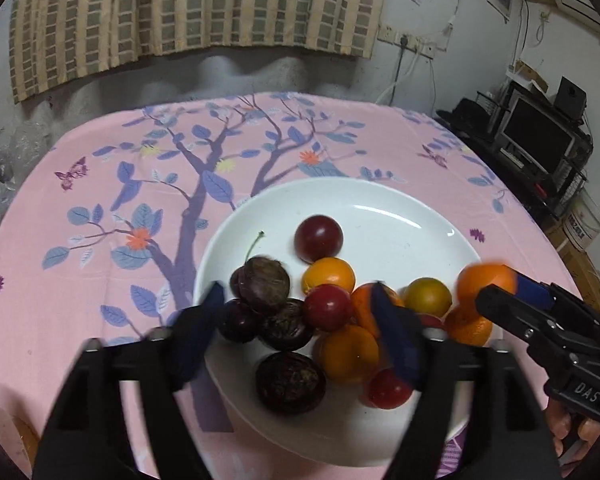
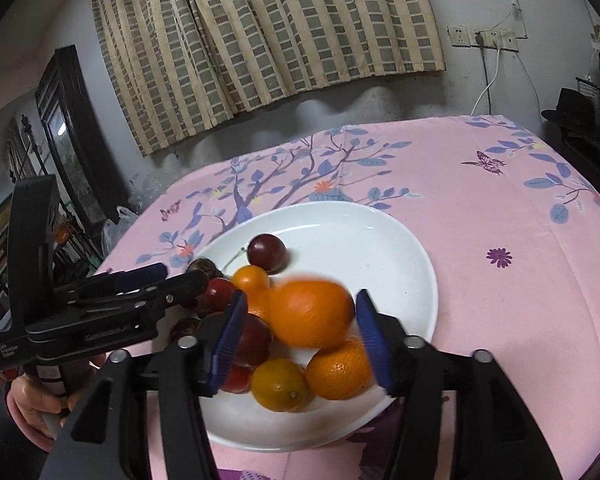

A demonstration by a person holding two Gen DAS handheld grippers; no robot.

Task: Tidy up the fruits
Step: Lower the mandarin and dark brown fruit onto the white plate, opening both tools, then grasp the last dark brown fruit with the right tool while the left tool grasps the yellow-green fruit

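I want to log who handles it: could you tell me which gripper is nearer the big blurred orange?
Right. The right gripper straddles the big blurred orange, pads not touching; the left gripper hangs over the dark fruits beside it.

A checked beige-and-grey curtain (image 1: 188,12) hangs on the stained white wall (image 1: 428,0) behind the desk's pink floral tablecloth (image 1: 100,184). Wall sockets (image 2: 482,36) sit right; a dark monitor (image 1: 538,132) stands beside.

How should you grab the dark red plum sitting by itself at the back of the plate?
Grip the dark red plum across its round middle, coming down from above. It is smooth and ball-shaped, so a low or off-centre pinch would probably slip. It lies apart from the heap on the white plate, with bare plate at both sides for the fingers.
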